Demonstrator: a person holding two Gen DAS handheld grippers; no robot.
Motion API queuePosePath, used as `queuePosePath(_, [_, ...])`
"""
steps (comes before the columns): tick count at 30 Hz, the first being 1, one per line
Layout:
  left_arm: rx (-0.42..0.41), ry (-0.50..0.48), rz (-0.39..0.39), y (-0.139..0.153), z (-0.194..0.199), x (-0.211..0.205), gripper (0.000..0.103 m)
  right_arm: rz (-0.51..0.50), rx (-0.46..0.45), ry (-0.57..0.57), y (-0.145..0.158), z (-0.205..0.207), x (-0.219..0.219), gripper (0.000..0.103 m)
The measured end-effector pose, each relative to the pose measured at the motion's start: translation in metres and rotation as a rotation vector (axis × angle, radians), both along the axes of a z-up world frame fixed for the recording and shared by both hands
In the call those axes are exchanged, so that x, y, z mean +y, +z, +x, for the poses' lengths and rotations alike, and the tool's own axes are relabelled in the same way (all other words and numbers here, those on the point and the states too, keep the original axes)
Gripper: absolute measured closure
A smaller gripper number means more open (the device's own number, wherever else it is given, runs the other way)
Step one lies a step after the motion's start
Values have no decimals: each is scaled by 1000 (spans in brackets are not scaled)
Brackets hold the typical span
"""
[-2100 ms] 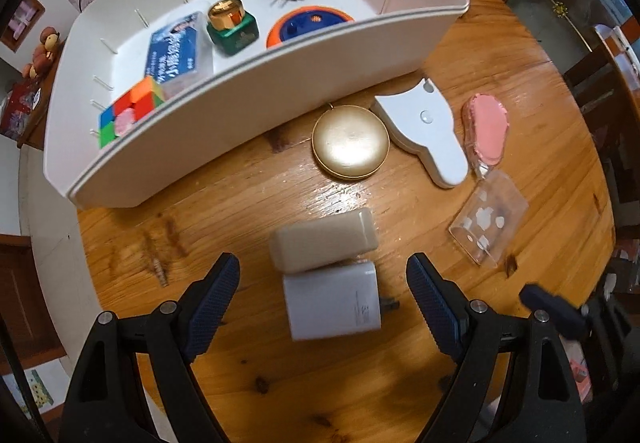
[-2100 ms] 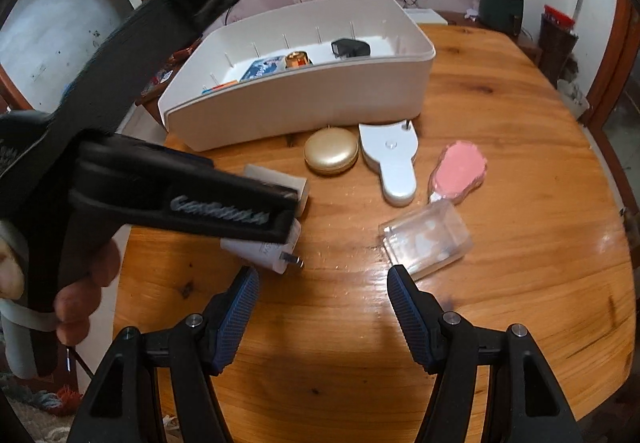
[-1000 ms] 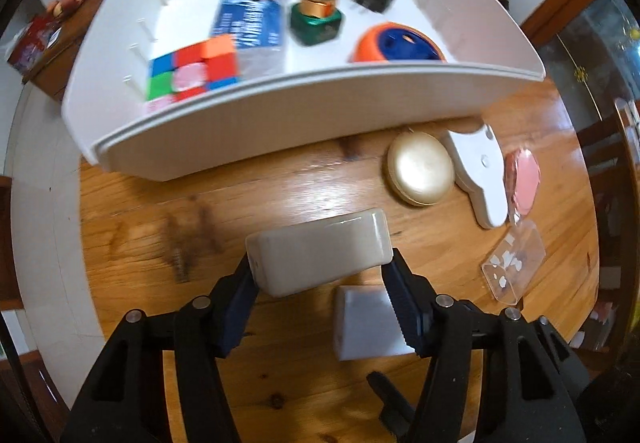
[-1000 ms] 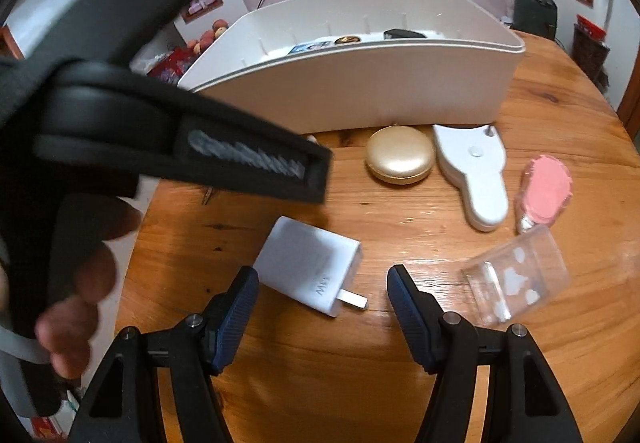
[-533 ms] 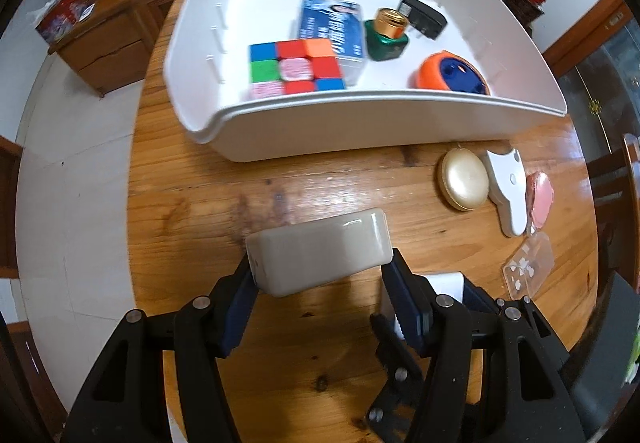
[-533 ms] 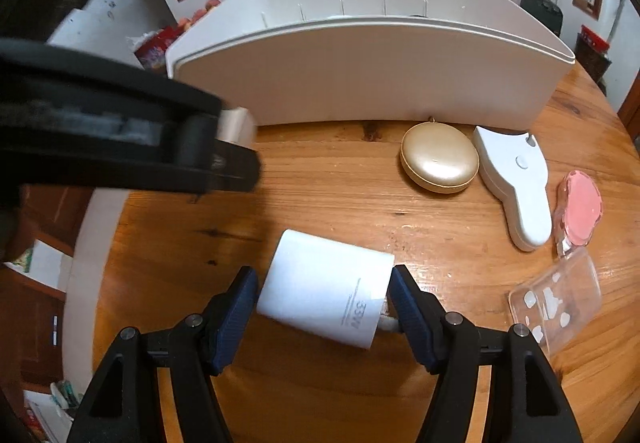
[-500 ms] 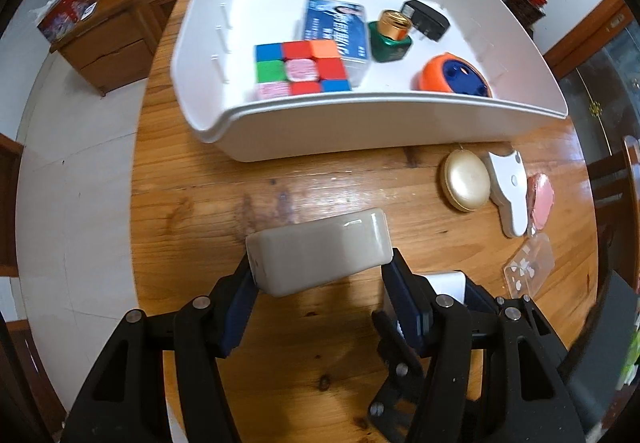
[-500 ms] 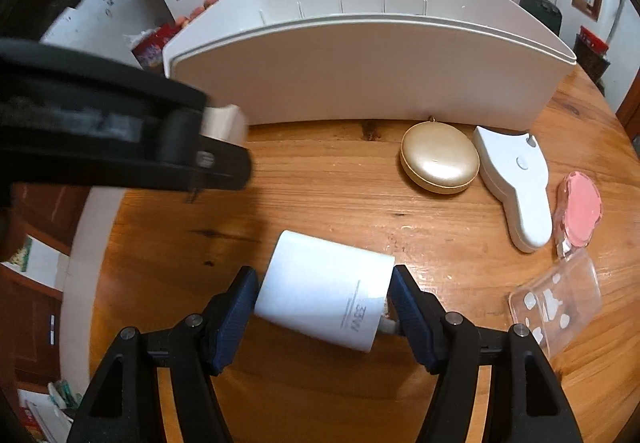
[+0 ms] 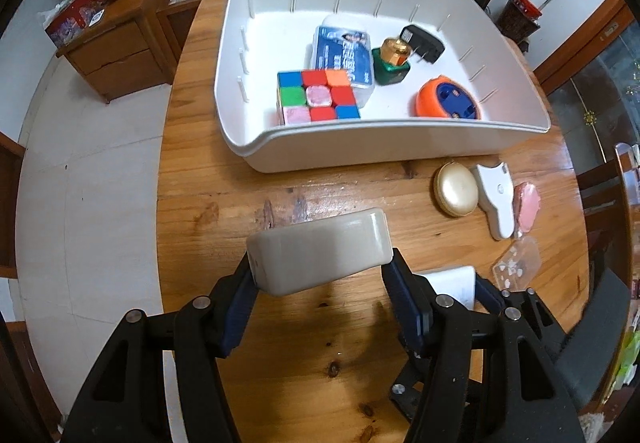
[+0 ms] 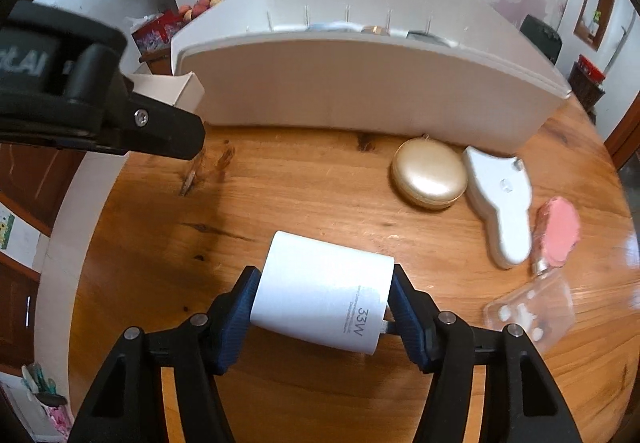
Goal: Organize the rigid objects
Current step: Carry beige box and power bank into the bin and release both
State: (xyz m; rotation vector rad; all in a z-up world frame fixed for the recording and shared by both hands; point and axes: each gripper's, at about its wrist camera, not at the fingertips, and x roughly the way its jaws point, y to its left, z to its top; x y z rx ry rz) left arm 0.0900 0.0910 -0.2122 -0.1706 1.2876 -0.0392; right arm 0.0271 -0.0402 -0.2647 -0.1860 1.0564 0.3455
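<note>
White tray (image 9: 400,147) holds a multicoloured cube (image 9: 316,95) and an orange-blue disc (image 9: 448,101); beige case (image 9: 320,249), white charger (image 10: 324,307), gold compact (image 10: 430,173), brown wood surface (image 9: 248,199).

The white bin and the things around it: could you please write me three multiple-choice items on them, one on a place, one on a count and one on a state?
1. Where is the puzzle cube?
A. inside the white bin
B. on the bare table
C. between the left tongs

2. How many things lie in the bin?
A. two
B. five
C. eight

3. What is the state of the beige case?
A. flat on the table
B. inside the bin
C. gripped in the left tongs

Key: 1 A, the puzzle cube sits on the floor of the white bin. 2 B, cube, blue box, green jar, black plug, orange disc. 3 C, the left tongs clamp the beige case.
</note>
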Motion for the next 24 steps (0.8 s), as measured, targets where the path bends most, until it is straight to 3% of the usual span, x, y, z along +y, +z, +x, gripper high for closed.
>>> queuePosePath(8, [-75,-13,-26,40,2,0,38,-84,-264,-35,69,-10,-3,39])
queuePosePath(17, [-182,-19,-23,92,34,1,38,-122,-563,-42,144,27,9,39])
queuePosePath(24, [-256,-21,-16,117,75,-4,38,-112,-642,-42,172,68,6,39])
